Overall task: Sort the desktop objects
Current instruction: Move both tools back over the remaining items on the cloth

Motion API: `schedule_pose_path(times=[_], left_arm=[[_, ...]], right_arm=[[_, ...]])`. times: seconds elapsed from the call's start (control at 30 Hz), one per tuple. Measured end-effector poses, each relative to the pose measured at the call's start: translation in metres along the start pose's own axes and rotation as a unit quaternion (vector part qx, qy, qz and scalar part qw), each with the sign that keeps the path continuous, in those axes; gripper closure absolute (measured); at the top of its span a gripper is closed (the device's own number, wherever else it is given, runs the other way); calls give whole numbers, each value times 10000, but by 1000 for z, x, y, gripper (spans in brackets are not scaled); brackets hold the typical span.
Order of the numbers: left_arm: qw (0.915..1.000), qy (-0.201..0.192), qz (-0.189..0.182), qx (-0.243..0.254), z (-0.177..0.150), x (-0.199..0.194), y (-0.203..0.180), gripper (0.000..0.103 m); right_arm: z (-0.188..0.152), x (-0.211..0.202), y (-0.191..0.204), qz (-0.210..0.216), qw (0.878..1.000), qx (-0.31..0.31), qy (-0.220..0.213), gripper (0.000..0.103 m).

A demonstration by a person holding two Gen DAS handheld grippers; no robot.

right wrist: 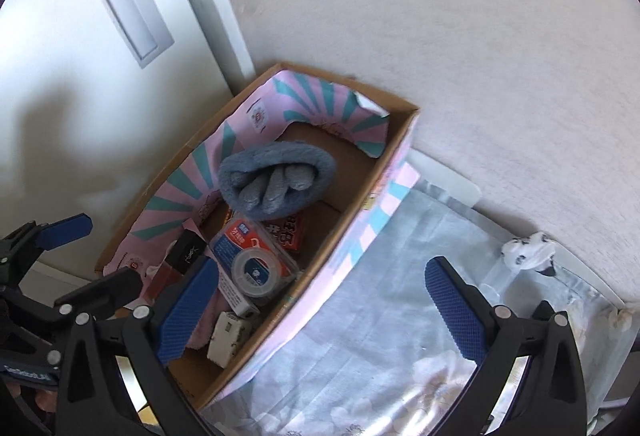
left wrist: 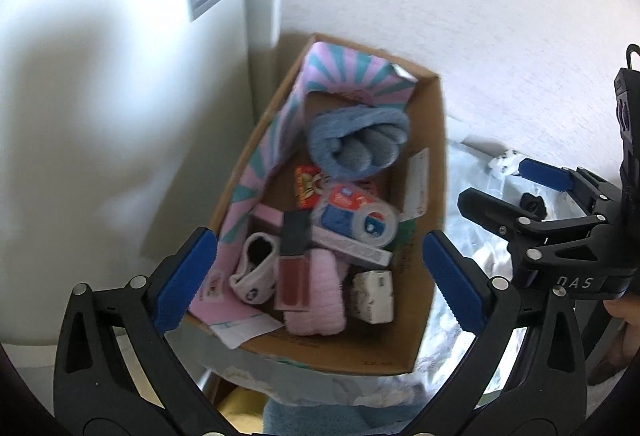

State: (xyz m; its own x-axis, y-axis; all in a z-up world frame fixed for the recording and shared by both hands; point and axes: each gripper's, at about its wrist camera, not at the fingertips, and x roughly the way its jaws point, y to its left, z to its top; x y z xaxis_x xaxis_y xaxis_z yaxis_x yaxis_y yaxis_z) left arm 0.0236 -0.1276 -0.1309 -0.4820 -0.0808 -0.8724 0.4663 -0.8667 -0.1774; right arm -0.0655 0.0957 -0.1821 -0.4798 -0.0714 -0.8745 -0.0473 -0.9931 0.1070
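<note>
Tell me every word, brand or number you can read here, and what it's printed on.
"DAS" on the right gripper, on its black frame.
"YSL" monogram on a black lipstick box.
Red snack pack: large characters, too blurred to read.
Floss pack: white print on blue, unreadable.
Long white box and the white label on the carton's wall: print too small.

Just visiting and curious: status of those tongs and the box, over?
Left tongs open, empty, over cardboard box. Right tongs open, empty. Nothing in the way.
</note>
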Motion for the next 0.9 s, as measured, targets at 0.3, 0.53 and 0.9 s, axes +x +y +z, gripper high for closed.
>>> schedule_pose_path(times=[0.3, 0.53, 0.9], left_arm=[[9982, -75, -300, 517, 14, 1, -61, 1], [9926, -6, -458, 1126, 17, 16, -122, 1], [9774, 93, -601, 2024, 16, 43, -201, 1]], right_arm=[[-28, -37, -62, -123, 9977, 660, 122, 0], [-69, -62, -108, -447, 9927, 1116, 27, 0], [-134, -84, -157, -802, 9812, 1752, 80, 5]])
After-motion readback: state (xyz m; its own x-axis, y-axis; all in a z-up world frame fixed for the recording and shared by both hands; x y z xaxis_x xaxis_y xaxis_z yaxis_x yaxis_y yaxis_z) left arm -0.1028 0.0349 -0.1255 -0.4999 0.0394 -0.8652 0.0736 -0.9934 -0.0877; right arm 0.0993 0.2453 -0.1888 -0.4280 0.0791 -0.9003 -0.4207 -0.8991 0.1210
